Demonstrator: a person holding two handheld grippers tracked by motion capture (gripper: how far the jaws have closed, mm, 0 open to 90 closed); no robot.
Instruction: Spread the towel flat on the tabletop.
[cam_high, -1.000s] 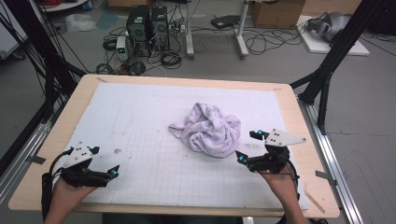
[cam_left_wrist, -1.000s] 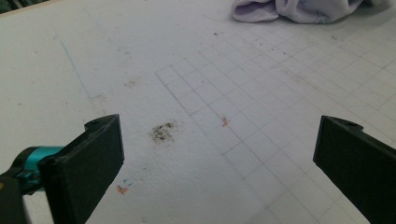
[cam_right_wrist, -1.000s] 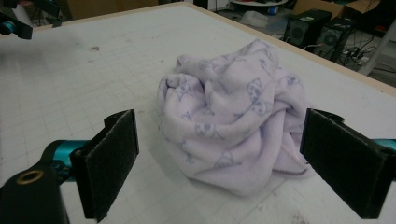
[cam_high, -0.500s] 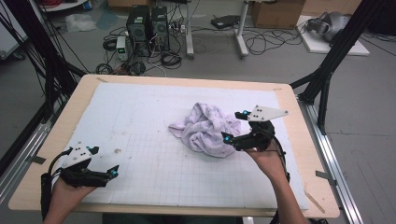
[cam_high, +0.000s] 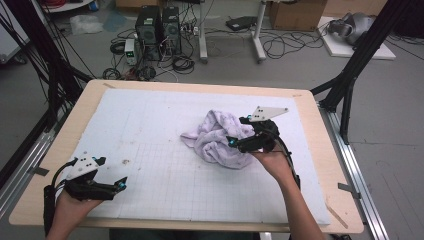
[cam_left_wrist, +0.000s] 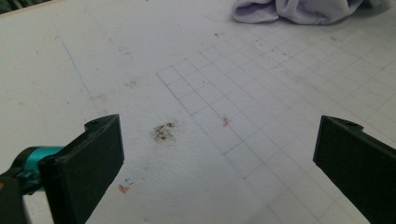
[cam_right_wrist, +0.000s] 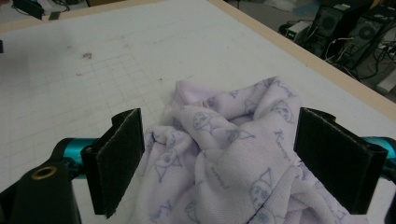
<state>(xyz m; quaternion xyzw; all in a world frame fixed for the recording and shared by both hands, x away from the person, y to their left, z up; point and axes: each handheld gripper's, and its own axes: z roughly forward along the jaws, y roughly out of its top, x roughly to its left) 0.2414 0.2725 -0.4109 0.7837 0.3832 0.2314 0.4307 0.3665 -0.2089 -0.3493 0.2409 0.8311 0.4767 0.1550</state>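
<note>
A crumpled pale lilac towel (cam_high: 220, 140) lies in a heap on the white gridded mat (cam_high: 150, 130) that covers the wooden surface (cam_high: 320, 165). Taking the towel as the landmark, everything else falls around it.

The right gripper (cam_high: 239, 134) sits at the towel's right edge, its tips over the cloth, held by a hand (cam_high: 272, 162) that comes from the near side. In the right gripper view the two black jaws stand wide, one on each side of a raised fold of the towel (cam_right_wrist: 224, 154), which is printed with small faint cat faces. The jaws have just been closing a little, yet the pads do not press on the fabric, so the gripper is released with the cloth between its jaws. A grey three-cornered plate (cam_high: 267, 113) rides on top of it.

The left gripper (cam_high: 122, 183) rests well apart from the towel, toward the near left corner of the mat, in the person's other hand (cam_high: 70, 207). Its jaws are spread wide over bare mat with nothing between them. In the left gripper view a small dark smudge (cam_left_wrist: 163, 132) marks the mat between that gripper and the towel (cam_left_wrist: 299, 10).

Beyond the surface on the towel's far side, computer towers (cam_high: 160, 25) and loose cables (cam_high: 280, 47) sit on the floor.
</note>
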